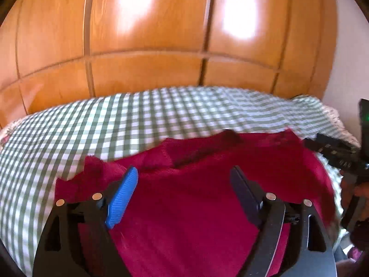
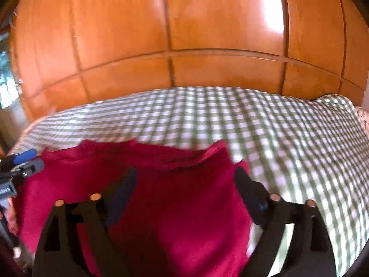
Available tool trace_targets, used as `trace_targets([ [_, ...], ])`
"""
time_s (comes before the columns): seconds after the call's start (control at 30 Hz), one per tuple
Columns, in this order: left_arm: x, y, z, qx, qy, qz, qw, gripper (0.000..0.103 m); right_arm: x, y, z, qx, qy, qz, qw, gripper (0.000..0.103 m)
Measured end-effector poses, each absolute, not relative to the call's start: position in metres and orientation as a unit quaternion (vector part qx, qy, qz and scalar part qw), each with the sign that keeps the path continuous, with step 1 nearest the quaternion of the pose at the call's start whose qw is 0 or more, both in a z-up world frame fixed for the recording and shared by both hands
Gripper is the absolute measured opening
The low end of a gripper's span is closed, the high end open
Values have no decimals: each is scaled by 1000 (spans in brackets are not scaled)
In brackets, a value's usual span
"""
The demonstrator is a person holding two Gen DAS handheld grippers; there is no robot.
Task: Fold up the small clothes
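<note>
A dark red knitted garment [image 1: 196,196] lies on a green-and-white checked bedcover [image 1: 115,120]. My left gripper [image 1: 184,173] is open, its blue finger pad [image 1: 123,198] and dark finger wide apart just over the garment's near left part. In the right wrist view the same garment [image 2: 166,184] lies under my right gripper [image 2: 184,175], which is open with its fingers spread over the garment's right part. The right gripper also shows at the right edge of the left wrist view [image 1: 341,154]. Both views are blurred.
A glossy orange wooden panelled wardrobe [image 1: 147,34] stands right behind the bed. The checked bedcover [image 2: 288,138] stretches beyond and to the right of the garment. A pale wall [image 1: 350,57] is at far right.
</note>
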State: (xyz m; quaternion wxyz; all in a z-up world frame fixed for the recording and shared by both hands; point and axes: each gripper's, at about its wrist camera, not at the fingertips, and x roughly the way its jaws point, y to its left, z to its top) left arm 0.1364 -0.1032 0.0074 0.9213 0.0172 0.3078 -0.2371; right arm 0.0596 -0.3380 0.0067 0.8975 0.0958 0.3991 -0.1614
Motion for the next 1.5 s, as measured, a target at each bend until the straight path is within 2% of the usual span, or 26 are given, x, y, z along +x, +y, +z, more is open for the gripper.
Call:
trace_targets([
  [0.13, 93, -123, 0, 20, 311, -278, 908, 81, 37, -296, 3, 82, 413, -107, 901, 95],
  [0.27, 85, -156, -31, 127, 317, -243, 908, 82, 35, -274, -22, 68, 439, -98, 891, 97],
  [0.3, 93, -156, -38, 121, 329, -238, 906, 83, 40, -274, -31, 54, 453, -109, 883, 100],
  [0.37, 109, -151, -47, 92, 351, -233, 903, 89, 54, -276, -49, 35, 472, -120, 873, 101],
  [0.47, 125, -151, -51, 70, 374, -227, 897, 91, 65, -281, -59, 47, 479, -130, 867, 101],
  [0.73, 108, -124, -33, 1, 380, -263, 887, 91, 53, -282, -54, 56, 467, -130, 873, 101],
  [0.93, 127, -90, -16, -43, 372, -218, 901, 91, 50, -281, -53, 60, 461, -131, 876, 101],
  [1.13, 157, -63, -12, -36, 385, -150, 910, 91, 48, -285, -37, 87, 468, -130, 870, 101],
  [1.3, 176, -44, -16, -15, 386, -99, 917, 91, 53, -308, -4, 136, 427, -144, 882, 101],
  [1.5, 209, -48, -41, 15, 445, -70, 893, 91, 102, -342, -20, 67, 468, -203, 857, 101],
])
